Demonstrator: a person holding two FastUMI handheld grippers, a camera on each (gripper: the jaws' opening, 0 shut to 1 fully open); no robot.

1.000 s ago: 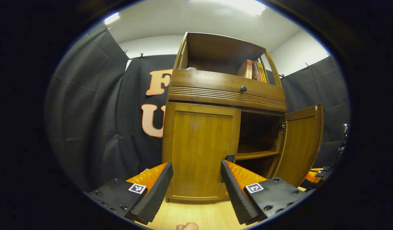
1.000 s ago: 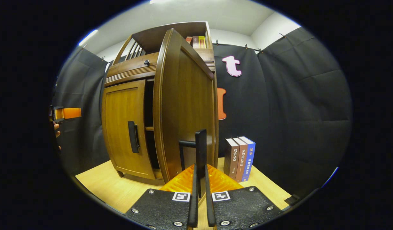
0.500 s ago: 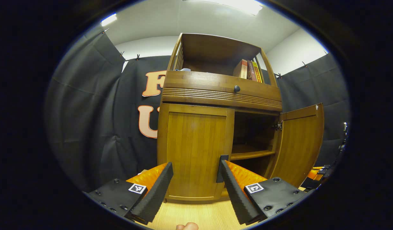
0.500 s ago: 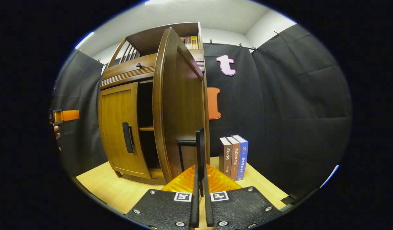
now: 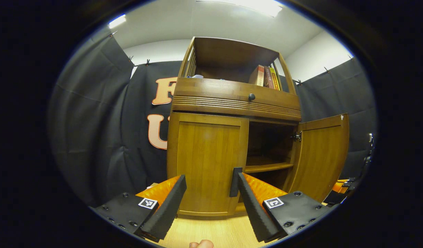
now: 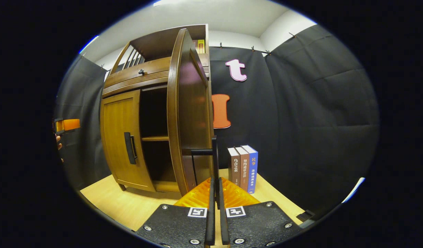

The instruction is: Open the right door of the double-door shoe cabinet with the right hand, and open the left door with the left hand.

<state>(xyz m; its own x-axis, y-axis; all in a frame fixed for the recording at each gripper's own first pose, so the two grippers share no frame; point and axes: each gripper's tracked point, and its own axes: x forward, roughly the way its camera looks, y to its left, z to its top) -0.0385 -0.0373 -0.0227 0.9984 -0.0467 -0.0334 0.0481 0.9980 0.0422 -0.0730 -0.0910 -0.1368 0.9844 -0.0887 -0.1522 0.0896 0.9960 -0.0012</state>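
Note:
The wooden shoe cabinet (image 5: 237,98) stands ahead in the left gripper view. Its left door (image 5: 206,162) is closed, and the right door (image 5: 321,155) hangs open. My left gripper (image 5: 209,182) is open in front of the left door, whose dark handle (image 5: 234,182) sits just beside the right-hand finger. In the right gripper view the right door (image 6: 190,113) is swung wide and seen almost edge-on. My right gripper (image 6: 215,182) is shut on that door's handle (image 6: 214,155). The left door (image 6: 120,137) and its handle (image 6: 129,148) are farther left.
Three books (image 6: 243,167) stand upright on the light wooden floor (image 6: 128,206) just right of the open door. More books (image 5: 264,75) sit on the cabinet's top shelf, above a drawer knob (image 5: 251,97). An inner shelf (image 5: 264,167) is exposed.
The right door has swung farther open with my right gripper on its handle. The left gripper has drifted slightly, so the left door's handle stands clearer beside its finger.

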